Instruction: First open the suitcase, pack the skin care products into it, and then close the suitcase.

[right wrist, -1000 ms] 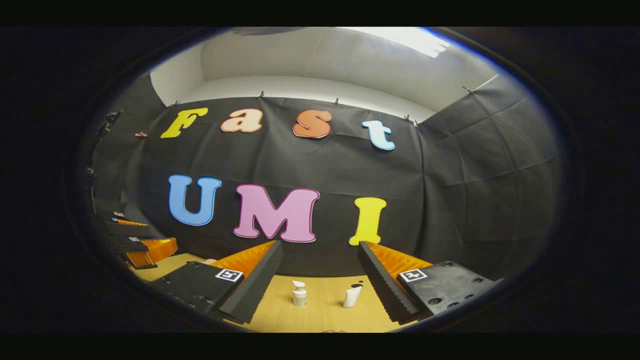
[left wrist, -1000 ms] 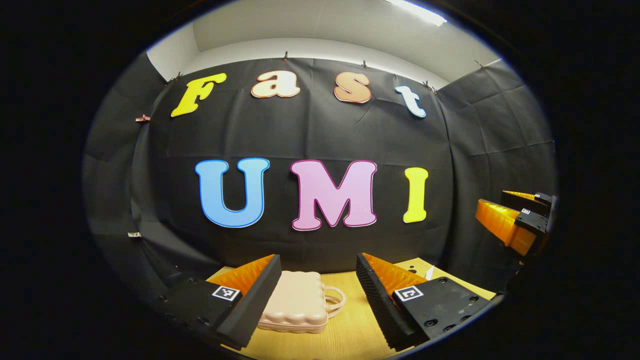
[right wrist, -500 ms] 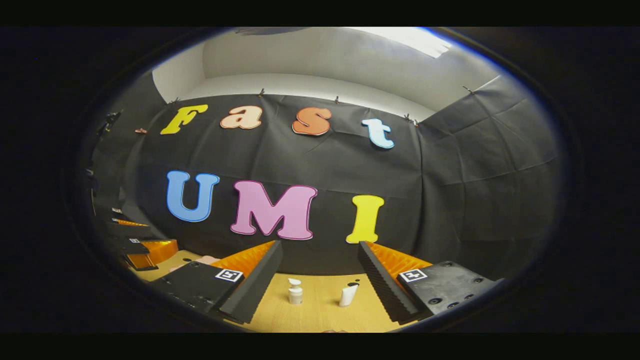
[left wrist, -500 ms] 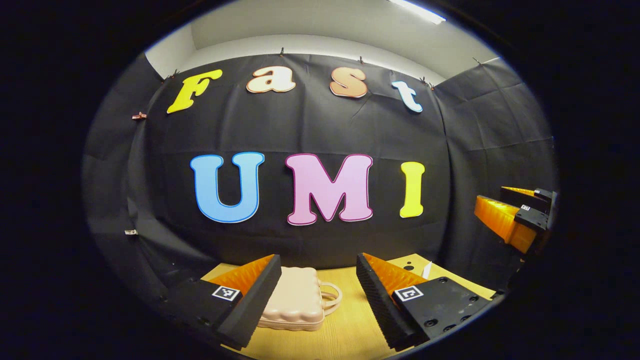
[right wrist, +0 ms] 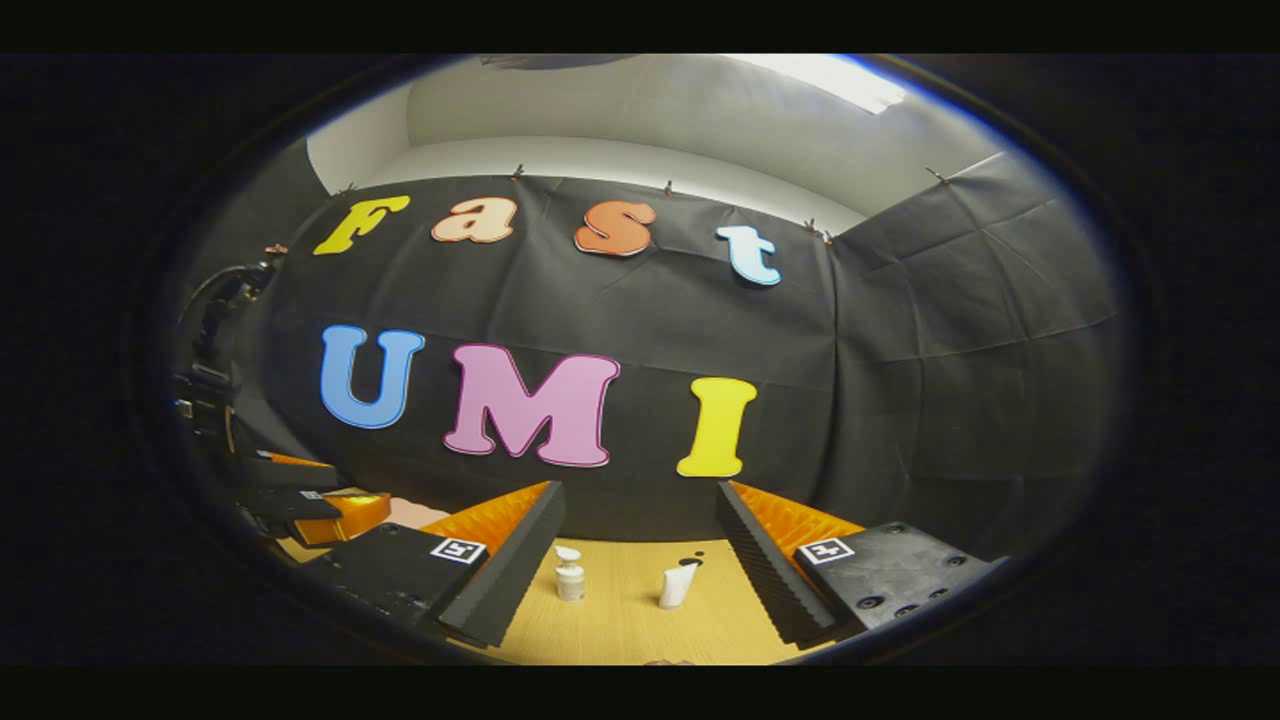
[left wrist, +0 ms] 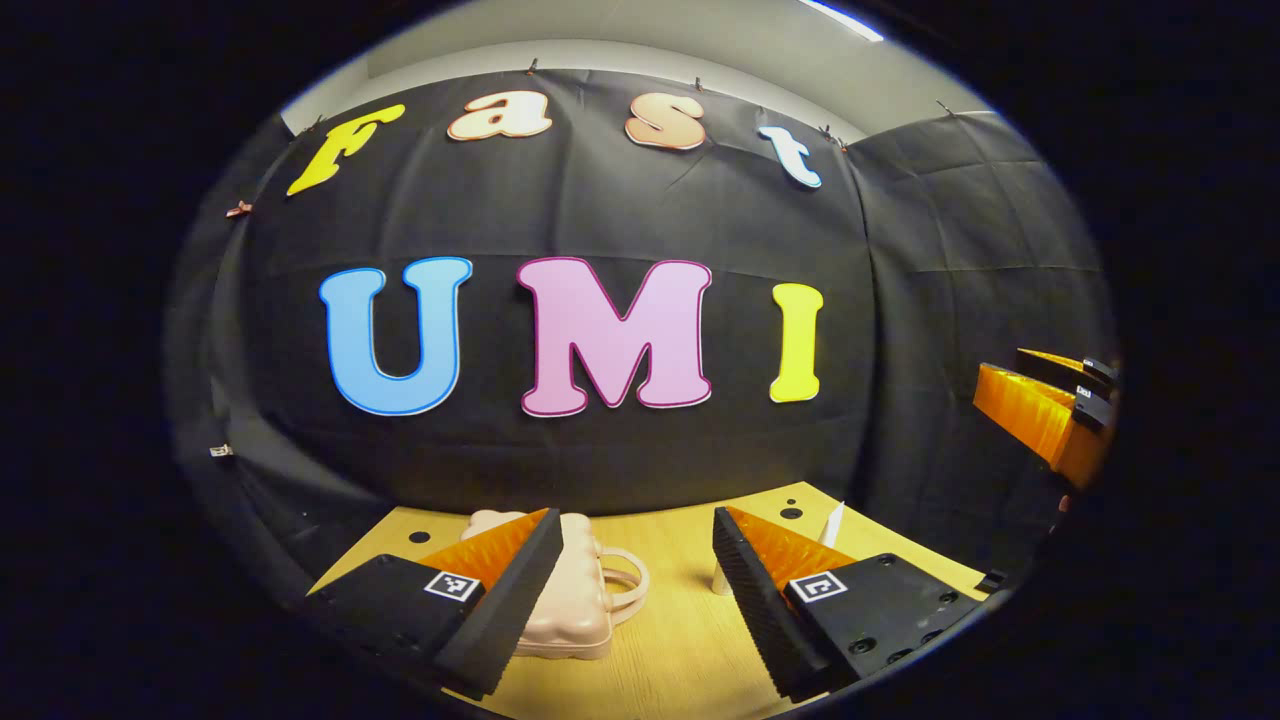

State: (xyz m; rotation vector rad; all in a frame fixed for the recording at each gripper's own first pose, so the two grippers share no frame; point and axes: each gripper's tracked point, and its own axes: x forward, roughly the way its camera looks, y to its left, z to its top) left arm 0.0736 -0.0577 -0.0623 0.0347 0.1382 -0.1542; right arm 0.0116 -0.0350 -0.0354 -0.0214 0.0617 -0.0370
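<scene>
Left gripper [left wrist: 630,570] hovering, jaws wide and empty, closed suitcase [left wrist: 570,590] lying just ahead for opening. Right gripper [right wrist: 640,560] likewise gaping; bottle [right wrist: 569,577] and tube [right wrist: 676,586] standing beyond on bench [right wrist: 620,625].

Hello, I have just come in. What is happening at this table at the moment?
A person holds two grippers above a wooden table, and neither one holds anything. The left gripper is open, facing a closed pink suitcase that lies flat. The right gripper is open too, facing a small pump bottle and a white tube, both standing upright. Nothing is packed yet.
</scene>
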